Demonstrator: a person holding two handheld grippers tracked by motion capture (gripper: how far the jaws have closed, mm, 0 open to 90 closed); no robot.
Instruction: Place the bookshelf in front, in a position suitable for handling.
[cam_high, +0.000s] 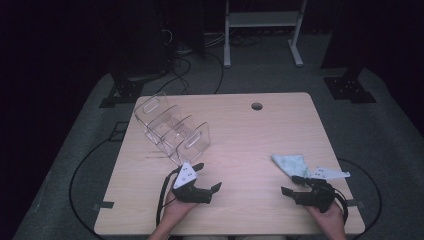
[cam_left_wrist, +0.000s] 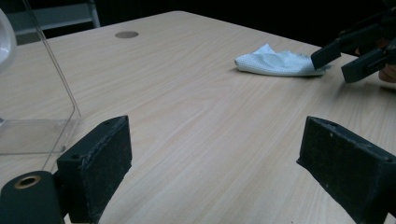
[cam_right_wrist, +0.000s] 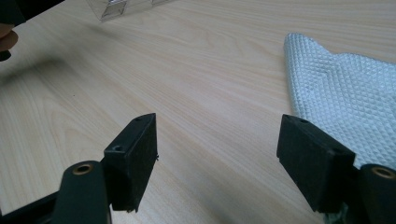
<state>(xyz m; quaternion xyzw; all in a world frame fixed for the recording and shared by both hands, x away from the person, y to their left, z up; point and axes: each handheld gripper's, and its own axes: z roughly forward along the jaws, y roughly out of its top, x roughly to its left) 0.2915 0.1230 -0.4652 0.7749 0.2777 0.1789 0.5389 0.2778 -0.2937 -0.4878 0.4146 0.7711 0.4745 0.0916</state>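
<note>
High view: light wooden counter (cam_high: 240, 130) with a round cable hole (cam_high: 257, 106) near the far edge. Clear acrylic divider rack (cam_high: 172, 127) at far left of counter, tilted, several upright partitions. Pale blue-white cloth (cam_high: 291, 163) lying flat on the right part of counter, just ahead of the right gripper (cam_high: 296, 184). Left gripper (cam_high: 209, 177) near the front edge, close to the rack's near corner, not touching it as far as can be told; grey three-cornered plate on top. Both hands entering from the bottom edge. Left gripper view: jaws released, wide apart, bare wood between them; rack wall (cam_left_wrist: 51, 84) at left, cloth (cam_left_wrist: 275, 61) well ahead at right, right gripper (cam_left_wrist: 348, 56) at the cloth's far end, contact not clear. Right gripper view: jaws released, standing wide, nothing between the pads; cloth (cam_right_wrist: 345, 93) with waffle texture, just beside and partly behind the right-hand jaw, not gripped. Rack corner (cam_right_wrist: 121, 7) at top left, well apart.
</note>
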